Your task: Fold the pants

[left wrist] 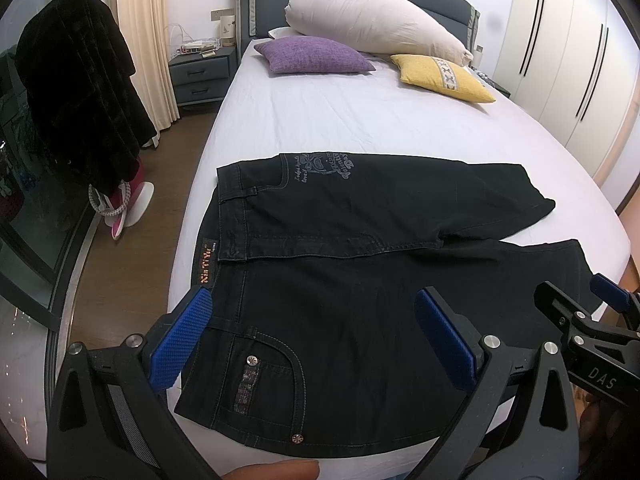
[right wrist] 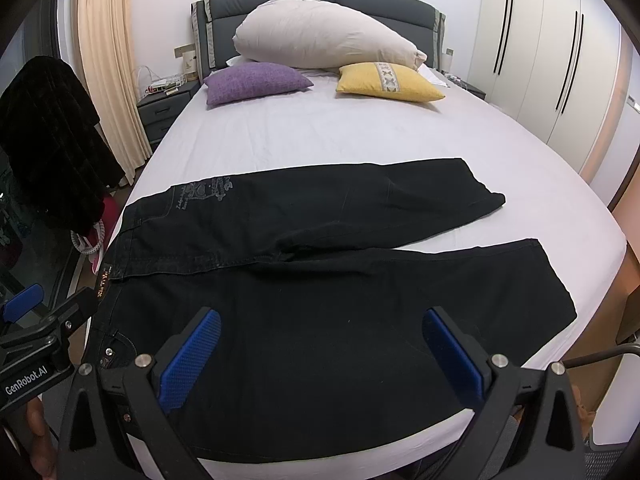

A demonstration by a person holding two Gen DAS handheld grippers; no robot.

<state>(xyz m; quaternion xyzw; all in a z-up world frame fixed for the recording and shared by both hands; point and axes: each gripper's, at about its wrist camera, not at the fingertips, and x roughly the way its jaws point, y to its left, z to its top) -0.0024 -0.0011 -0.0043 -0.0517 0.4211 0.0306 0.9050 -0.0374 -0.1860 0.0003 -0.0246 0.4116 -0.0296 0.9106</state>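
- Left tool: blue pads spread wide, nothing pinched; it hovers over the waist end of the pants, nr the studded pocket.
- Right tool: also spread wide, empty, above the near leg approx mid-length; no contact seen.
- The 2 tools sit side by side, each visible at the edge of the other's view.
- Black pants lie flat w/ back side up across the foot of the bed: waistband twd the left edge, legs running right and splayed apart in a V, pale sheet showing btwn the hems.
- Far leg has a grey printed graphic nr the waist; orange-lettered label on the waistband.
- Further up the bed: purple cushion, yellow cushion, big beige pillow against the dark headboard.
- Left of bed: nightstand, dark garment hanging.
- Right: white wardrobe.
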